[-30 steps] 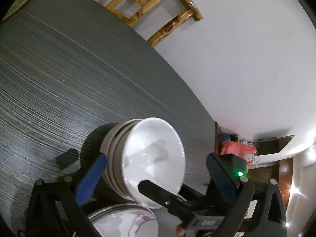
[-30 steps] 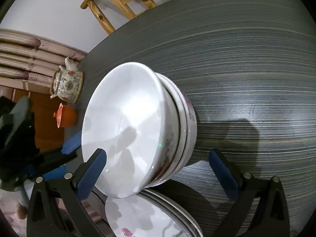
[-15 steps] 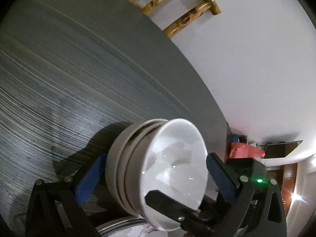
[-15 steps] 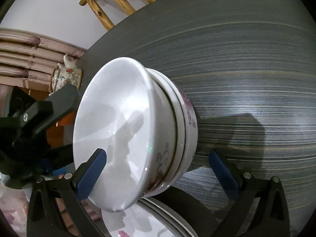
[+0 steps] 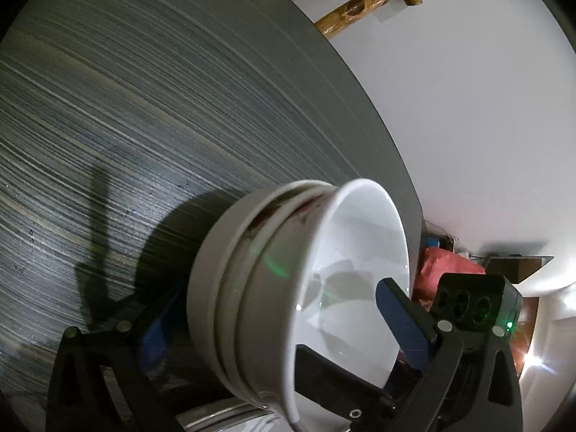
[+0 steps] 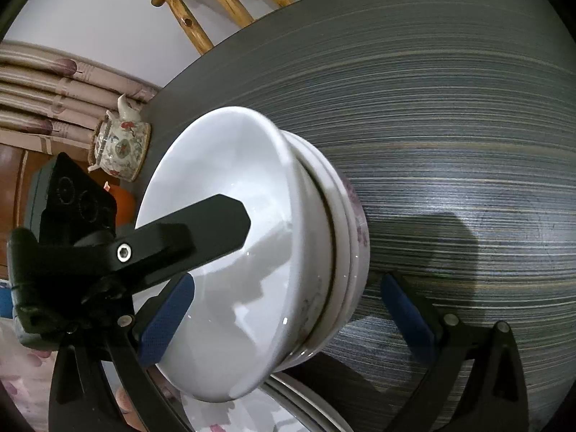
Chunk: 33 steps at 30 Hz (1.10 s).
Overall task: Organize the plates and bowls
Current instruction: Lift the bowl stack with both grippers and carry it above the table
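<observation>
stack of nested bowls [image 5: 252, 298] tipped on its side over the dark table [image 5: 144, 108], left gripper [image 5: 280, 327] fingers spread wide around it, right gripper [image 6: 288, 309] fingers spread wide too, plates [image 6: 288, 396] underneath

A home dining room is suggested by a dark streaked bench [image 6: 450, 108], a wooden chair [image 6: 223, 3], a floral teapot [image 6: 120, 147] and pleated curtains [image 6: 46, 86]

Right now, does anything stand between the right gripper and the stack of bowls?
Nothing separates them: the stack of bowls sits between the open fingers of the right gripper. But the left gripper reaches in from the opposite side, with one black finger across the top bowl's mouth, close to the right gripper's left finger.
</observation>
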Available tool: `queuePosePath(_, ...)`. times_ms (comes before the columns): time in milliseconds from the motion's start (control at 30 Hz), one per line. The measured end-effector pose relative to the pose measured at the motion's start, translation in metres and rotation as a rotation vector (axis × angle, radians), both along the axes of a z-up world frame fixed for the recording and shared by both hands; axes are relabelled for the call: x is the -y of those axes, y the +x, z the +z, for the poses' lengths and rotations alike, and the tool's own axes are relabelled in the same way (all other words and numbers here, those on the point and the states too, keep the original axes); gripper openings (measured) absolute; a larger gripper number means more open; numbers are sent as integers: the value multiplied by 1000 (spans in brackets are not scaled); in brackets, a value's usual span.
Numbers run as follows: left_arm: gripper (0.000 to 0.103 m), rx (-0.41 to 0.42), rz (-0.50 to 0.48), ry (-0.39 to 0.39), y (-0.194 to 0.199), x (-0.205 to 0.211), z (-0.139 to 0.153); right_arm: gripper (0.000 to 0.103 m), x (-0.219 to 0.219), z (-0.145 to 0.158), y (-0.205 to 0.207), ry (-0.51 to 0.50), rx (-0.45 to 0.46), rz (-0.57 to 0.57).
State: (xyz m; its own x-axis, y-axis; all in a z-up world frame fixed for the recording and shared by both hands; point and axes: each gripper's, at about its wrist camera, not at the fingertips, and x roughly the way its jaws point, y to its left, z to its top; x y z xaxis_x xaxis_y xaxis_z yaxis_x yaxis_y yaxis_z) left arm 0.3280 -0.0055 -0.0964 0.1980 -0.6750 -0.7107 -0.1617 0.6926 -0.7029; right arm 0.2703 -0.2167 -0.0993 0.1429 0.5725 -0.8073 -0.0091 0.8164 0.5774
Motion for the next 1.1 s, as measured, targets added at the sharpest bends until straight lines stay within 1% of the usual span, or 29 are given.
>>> queuePosePath(267, 103, -9, -4, -24, -3, 3, -6, 103, -2, 0, -4, -9, 12, 3)
queuePosePath(400, 103, -11, -7, -34, -6, 6, -4, 103, -3, 0, -7, -8, 20, 0)
queuePosePath(667, 103, -19, -8, -52, -10, 5, -9, 103, -8, 1, -9, 8, 31, 5)
queuePosePath(867, 103, -22, -16, -56, -4, 2, -12, 103, -10, 1, -7, 9, 31, 11)
queuePosePath(1100, 103, -45, -23, -59, 0, 1, -13, 103, -10, -2, -5, 78, 21, 10)
